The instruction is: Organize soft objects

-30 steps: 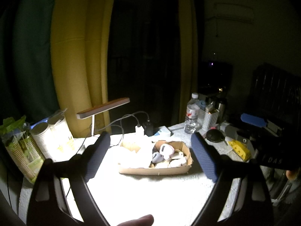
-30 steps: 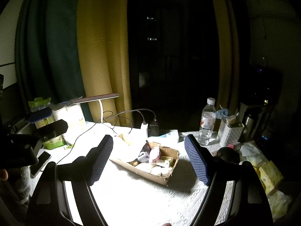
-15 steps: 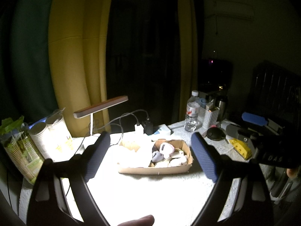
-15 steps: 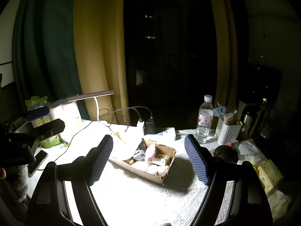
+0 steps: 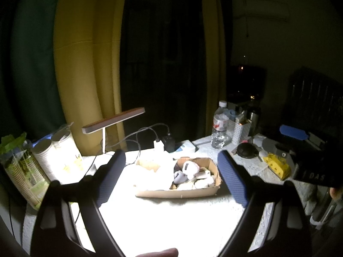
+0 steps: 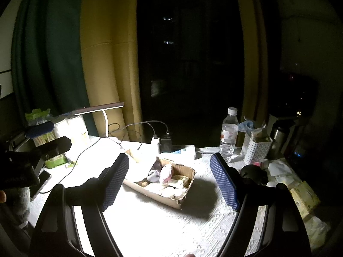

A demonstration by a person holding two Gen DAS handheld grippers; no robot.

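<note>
Left wrist view: the left gripper (image 5: 171,171) hangs above the table (image 5: 167,220), its two blue-padded fingers spread wide and holding nothing. Between them, farther away, a cardboard box (image 5: 178,189) lies on the white tablecloth. The soft objects (image 5: 190,174) are piled in the right half of this box, and white crumpled paper (image 5: 154,171) fills the left half. Behind the box stands a desk lamp (image 5: 113,120), and a water bottle (image 5: 219,126) stands at the right beside a white perforated holder (image 5: 240,129). Stacks of paper cups (image 5: 55,150) stand at the left edge. The right gripper (image 5: 293,131) shows at the far right of this view. Right wrist view: the right gripper (image 6: 170,180) is also spread wide and empty, above the table (image 6: 163,222). The cardboard box (image 6: 171,199) lies between its fingers, turned at an angle, and throws a dark shadow to the right. The soft objects (image 6: 167,177) lie inside it, some white, one pinkish. The water bottle (image 6: 229,137) stands behind at the right. The left gripper (image 6: 40,128) shows at the left edge, its fingers apart.
</note>
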